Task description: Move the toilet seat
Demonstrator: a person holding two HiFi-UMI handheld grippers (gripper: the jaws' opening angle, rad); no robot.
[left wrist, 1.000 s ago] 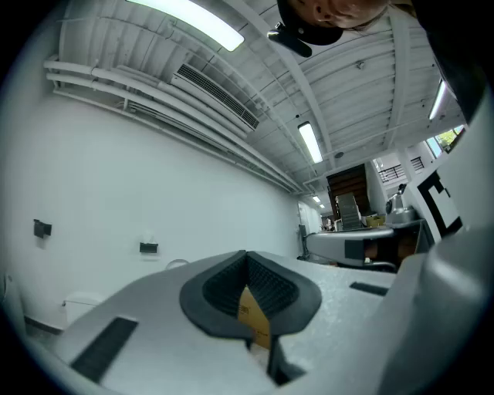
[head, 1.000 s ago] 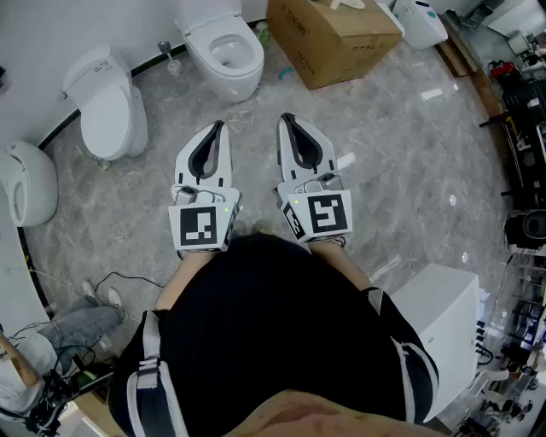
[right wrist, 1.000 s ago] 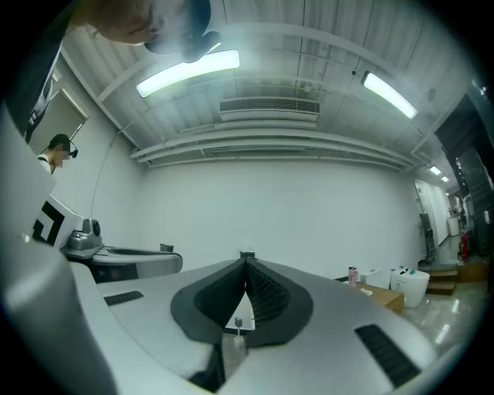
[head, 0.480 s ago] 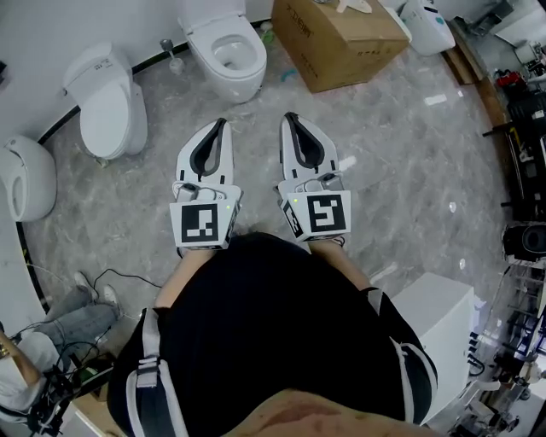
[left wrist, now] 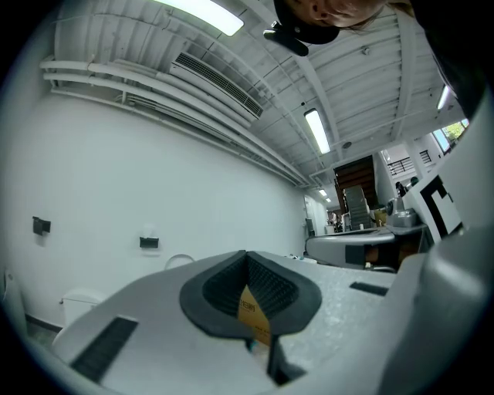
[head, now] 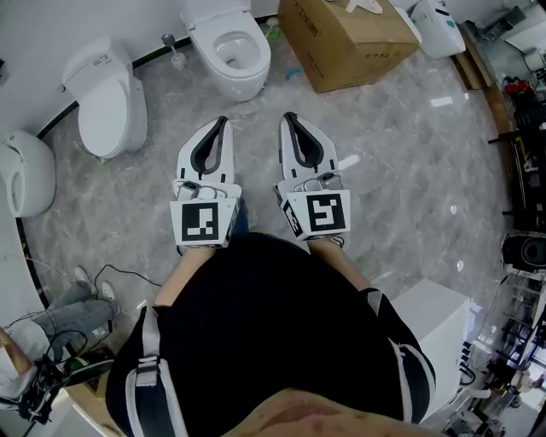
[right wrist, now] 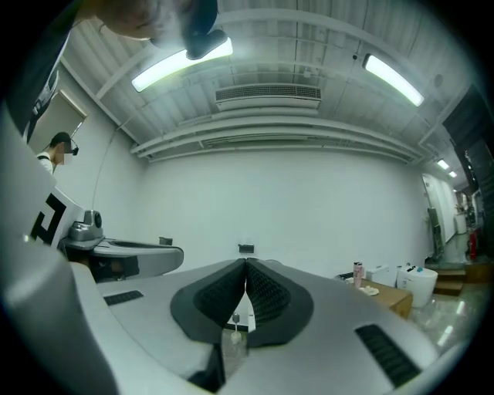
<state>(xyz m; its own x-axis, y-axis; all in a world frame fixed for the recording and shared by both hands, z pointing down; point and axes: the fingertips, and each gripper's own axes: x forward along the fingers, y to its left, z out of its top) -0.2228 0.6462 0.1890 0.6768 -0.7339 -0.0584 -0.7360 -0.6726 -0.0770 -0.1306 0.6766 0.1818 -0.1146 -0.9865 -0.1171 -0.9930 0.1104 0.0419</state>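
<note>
In the head view three white toilets stand along the wall. One with an open bowl point(head: 230, 51) is at the top middle. One with its lid down point(head: 107, 98) is to its left. A third point(head: 26, 175) sits at the far left edge. My left gripper point(head: 223, 122) and right gripper point(head: 287, 117) are held side by side over the grey marble floor, pointing level toward the wall. They are short of the toilets and touch nothing. Both are shut and empty: the left gripper point(left wrist: 247, 254) and the right gripper point(right wrist: 245, 262) show their pads meeting.
A large cardboard box point(head: 350, 38) lies on the floor right of the open toilet, with a white appliance point(head: 439, 24) behind it. A toilet brush point(head: 173, 51) stands between the toilets. A white cabinet point(head: 431, 329) is at lower right, and a seated person's legs point(head: 72, 311) and cables at lower left.
Both grippers remain shut and side by side. The floor scene has shifted slightly under them: the box and open toilet have drifted right and up in the picture.
</note>
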